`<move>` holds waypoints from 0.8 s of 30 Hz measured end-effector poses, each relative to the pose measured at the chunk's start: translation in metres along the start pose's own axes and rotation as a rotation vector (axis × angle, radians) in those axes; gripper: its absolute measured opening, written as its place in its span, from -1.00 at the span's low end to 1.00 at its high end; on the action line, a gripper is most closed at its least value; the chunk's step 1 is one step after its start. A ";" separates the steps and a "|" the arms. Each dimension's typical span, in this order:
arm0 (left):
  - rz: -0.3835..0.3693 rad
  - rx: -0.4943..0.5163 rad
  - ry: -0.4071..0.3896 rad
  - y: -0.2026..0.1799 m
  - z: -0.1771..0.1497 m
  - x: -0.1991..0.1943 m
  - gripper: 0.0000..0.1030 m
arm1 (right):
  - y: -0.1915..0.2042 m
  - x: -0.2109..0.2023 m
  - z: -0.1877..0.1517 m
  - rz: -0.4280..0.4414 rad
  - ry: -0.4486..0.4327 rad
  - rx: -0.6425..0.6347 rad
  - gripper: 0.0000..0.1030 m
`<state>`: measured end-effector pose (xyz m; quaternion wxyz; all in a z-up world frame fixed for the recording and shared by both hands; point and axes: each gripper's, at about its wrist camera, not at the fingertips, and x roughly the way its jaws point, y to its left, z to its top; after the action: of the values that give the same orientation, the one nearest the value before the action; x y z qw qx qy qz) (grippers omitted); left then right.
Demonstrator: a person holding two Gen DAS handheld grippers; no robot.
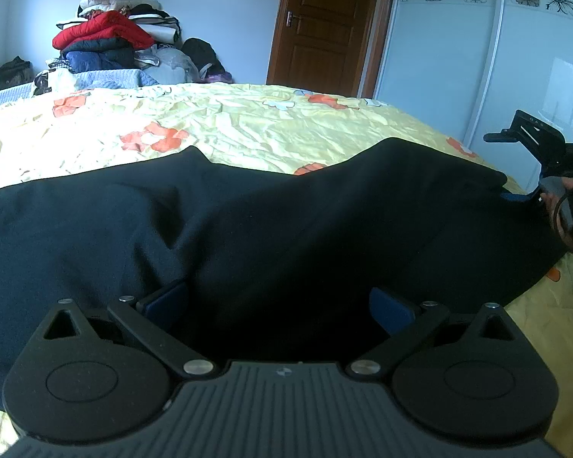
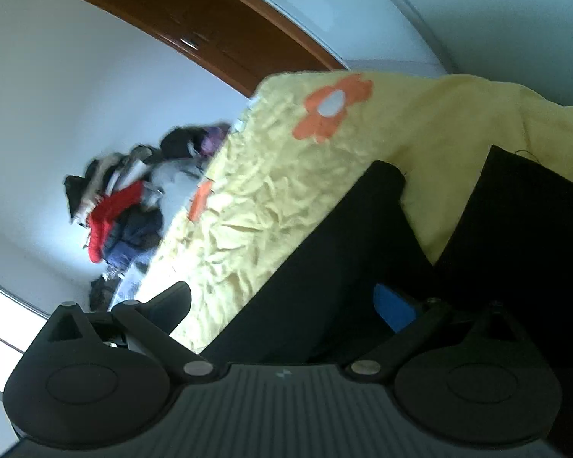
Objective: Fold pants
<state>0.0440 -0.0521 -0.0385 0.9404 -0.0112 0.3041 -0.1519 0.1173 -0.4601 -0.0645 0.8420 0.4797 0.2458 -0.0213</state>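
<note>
Both of my hand-held grippers, left [image 1: 279,305] and right [image 2: 282,305], gape wide over pants [image 1: 248,229] (bed [image 1: 248,126] at twelve o'clock).

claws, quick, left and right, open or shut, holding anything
left claw: open, jaws wide over the dark pants, gripping nothing.
right claw: open wide, pants between the jaws, not clamped.

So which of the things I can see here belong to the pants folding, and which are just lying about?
Belongs to the job:
- dark pants
- bed with the yellow flowered sheet
- left gripper
- right gripper

Just lying about:
- pile of clothes with the red jacket
- brown door
- flowered wardrobe
</note>
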 end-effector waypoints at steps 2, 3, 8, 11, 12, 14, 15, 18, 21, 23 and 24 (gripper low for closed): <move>0.000 0.000 0.000 0.000 0.000 0.000 0.99 | 0.001 0.001 0.000 0.006 -0.003 -0.017 0.99; 0.000 0.000 0.000 0.000 0.000 0.000 0.99 | 0.000 0.003 0.001 0.015 -0.013 -0.008 0.92; -0.002 -0.002 0.000 0.001 0.000 0.000 0.99 | -0.013 0.019 0.012 -0.013 -0.015 0.018 -0.81; -0.006 -0.006 -0.001 0.002 0.000 0.000 0.99 | -0.013 0.021 0.012 -0.024 -0.031 -0.014 -0.87; -0.006 -0.007 -0.002 0.002 0.000 0.000 0.99 | -0.008 0.018 0.012 -0.025 -0.042 -0.039 -0.87; -0.008 -0.009 -0.003 0.003 0.000 0.000 0.99 | 0.007 0.010 0.014 0.003 -0.077 -0.108 -0.88; -0.010 -0.011 -0.004 0.003 0.000 0.000 0.99 | 0.015 0.006 0.016 0.027 -0.093 -0.132 -0.88; -0.017 -0.020 -0.008 0.005 -0.001 -0.002 0.99 | 0.045 -0.012 0.024 0.104 -0.151 -0.221 -0.88; -0.027 -0.029 -0.023 0.007 -0.001 -0.005 0.99 | 0.074 -0.034 0.028 0.175 -0.209 -0.308 -0.88; -0.022 -0.021 -0.042 0.004 -0.001 -0.010 0.98 | 0.088 -0.045 0.026 0.182 -0.226 -0.363 -0.88; -0.021 0.003 -0.050 -0.002 0.001 -0.013 0.98 | 0.091 -0.049 0.025 0.177 -0.224 -0.375 -0.88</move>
<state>0.0341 -0.0497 -0.0295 0.9460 -0.0169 0.2803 -0.1618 0.1093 -0.4411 0.0398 0.9370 0.3293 0.1076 0.0455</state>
